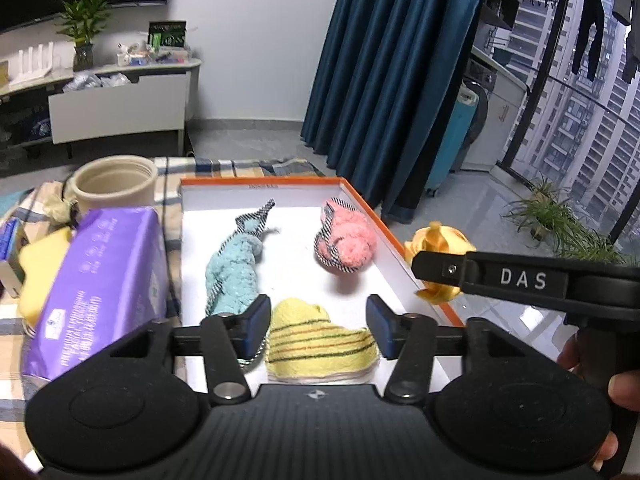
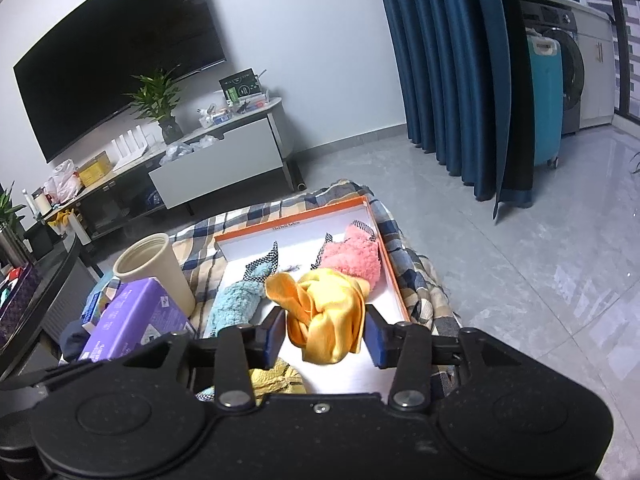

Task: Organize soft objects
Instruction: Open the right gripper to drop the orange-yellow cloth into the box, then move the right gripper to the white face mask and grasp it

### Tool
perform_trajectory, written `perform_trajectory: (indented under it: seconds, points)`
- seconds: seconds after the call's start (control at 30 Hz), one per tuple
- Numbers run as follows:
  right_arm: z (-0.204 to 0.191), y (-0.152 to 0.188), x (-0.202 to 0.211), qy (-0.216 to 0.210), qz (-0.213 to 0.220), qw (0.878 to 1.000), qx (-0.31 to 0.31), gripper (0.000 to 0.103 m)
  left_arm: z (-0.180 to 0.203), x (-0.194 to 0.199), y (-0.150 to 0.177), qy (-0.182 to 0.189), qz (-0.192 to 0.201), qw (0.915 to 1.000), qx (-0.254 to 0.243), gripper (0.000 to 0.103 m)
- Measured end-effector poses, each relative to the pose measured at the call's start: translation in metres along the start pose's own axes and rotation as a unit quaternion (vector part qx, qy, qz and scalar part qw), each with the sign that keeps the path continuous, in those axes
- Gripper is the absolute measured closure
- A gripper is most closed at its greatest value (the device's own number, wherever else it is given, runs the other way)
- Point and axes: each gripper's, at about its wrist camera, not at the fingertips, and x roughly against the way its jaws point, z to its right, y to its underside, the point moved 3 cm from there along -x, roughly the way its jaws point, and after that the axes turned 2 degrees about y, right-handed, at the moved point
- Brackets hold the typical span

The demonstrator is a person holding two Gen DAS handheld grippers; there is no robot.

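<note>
Between the fingers of the right gripper (image 2: 324, 334) hangs a crumpled orange-yellow satin cloth (image 2: 326, 312), clamped from both sides and lifted over the near right part of an orange-rimmed white box (image 2: 394, 280). Seen from the left wrist camera, that cloth (image 1: 438, 240) sits just beyond the box's right rim (image 1: 384, 220).

The left gripper (image 1: 319, 326) has its fingers spread apart and holds nothing; it hovers over a yellow striped fuzzy item (image 1: 316, 344) lying at the near end of the box. Farther in lie a blue fuzzy item (image 1: 234, 276) on the left and a pink fuzzy item (image 1: 348, 240) on the right, well apart.

Left of the box, on a plaid cloth (image 2: 204, 256), rest a purple package (image 1: 100, 280) and a beige cup (image 1: 116, 182).
</note>
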Motion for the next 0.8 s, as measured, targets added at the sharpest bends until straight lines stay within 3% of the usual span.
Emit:
perform_trajectory:
  seconds: [0.03, 0.07, 0.33, 0.8]
  points:
    - [-0.001, 0.000, 0.002, 0.000, -0.001, 1.000, 0.001, 0.032, -0.001, 0.001, 0.000, -0.002, 0.001, 1.0000, 0.000, 0.044]
    - [-0.002, 0.000, 0.002, -0.002, -0.002, 1.000, 0.002, 0.029, -0.002, 0.004, -0.001, -0.005, 0.004, 1.0000, 0.001, 0.043]
    - [-0.005, 0.001, 0.018, 0.000, 0.007, 1.000, 0.004, 0.029, -0.011, 0.026, -0.005, -0.022, 0.023, 0.9995, 0.005, 0.039]
    - [-0.043, 0.033, 0.049, -0.058, -0.013, 0.997, 0.044, 0.029, -0.041, 0.072, 0.005, -0.052, 0.053, 0.9972, 0.004, 0.033]
